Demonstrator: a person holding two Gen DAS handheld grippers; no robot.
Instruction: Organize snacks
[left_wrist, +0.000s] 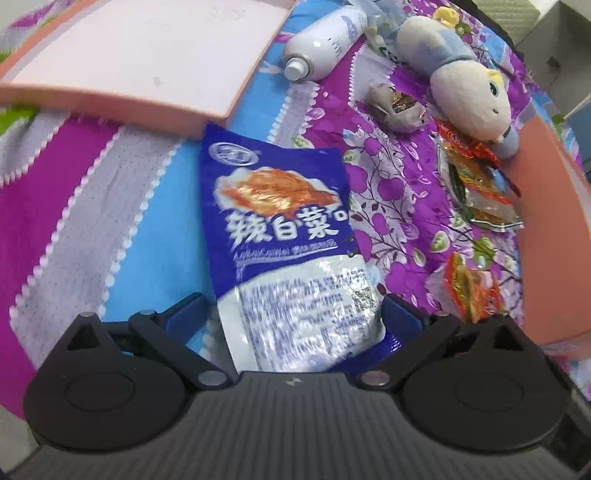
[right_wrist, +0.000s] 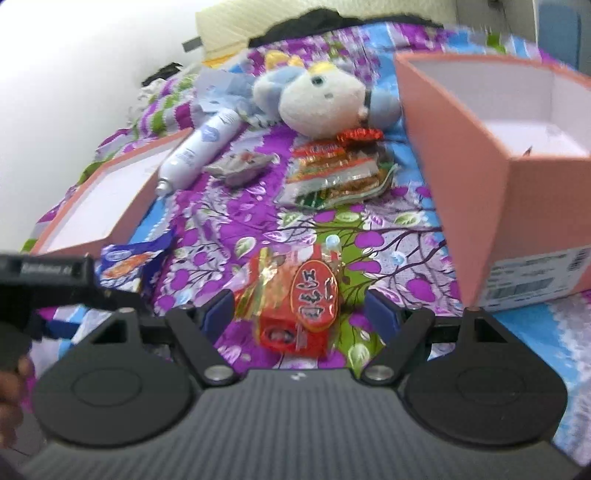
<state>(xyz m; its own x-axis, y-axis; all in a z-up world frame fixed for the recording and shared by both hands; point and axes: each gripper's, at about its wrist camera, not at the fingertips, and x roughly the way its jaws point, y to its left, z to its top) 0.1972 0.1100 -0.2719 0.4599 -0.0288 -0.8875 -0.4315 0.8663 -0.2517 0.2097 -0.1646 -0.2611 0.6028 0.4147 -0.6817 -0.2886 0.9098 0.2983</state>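
Note:
A blue and white kimchi snack packet (left_wrist: 284, 236) lies flat on the patterned bedspread. My left gripper (left_wrist: 293, 310) is wide open over the packet's near end, one finger on each side, and the pads do not press on it. The same packet (right_wrist: 125, 266) shows at the left in the right wrist view. A red and orange snack packet (right_wrist: 299, 306) lies between the fingers of my open right gripper (right_wrist: 301, 308), clear of both pads. It also shows as the red packet (left_wrist: 472, 288) at the right in the left wrist view.
A shallow pink lid (left_wrist: 140, 55) lies beyond the blue packet. A deep pink box (right_wrist: 498, 166) stands at the right. Between them lie a white bottle (right_wrist: 199, 147), a plush toy (right_wrist: 321, 96), a grey wrapper (right_wrist: 240, 166) and a pile of orange packets (right_wrist: 332, 173).

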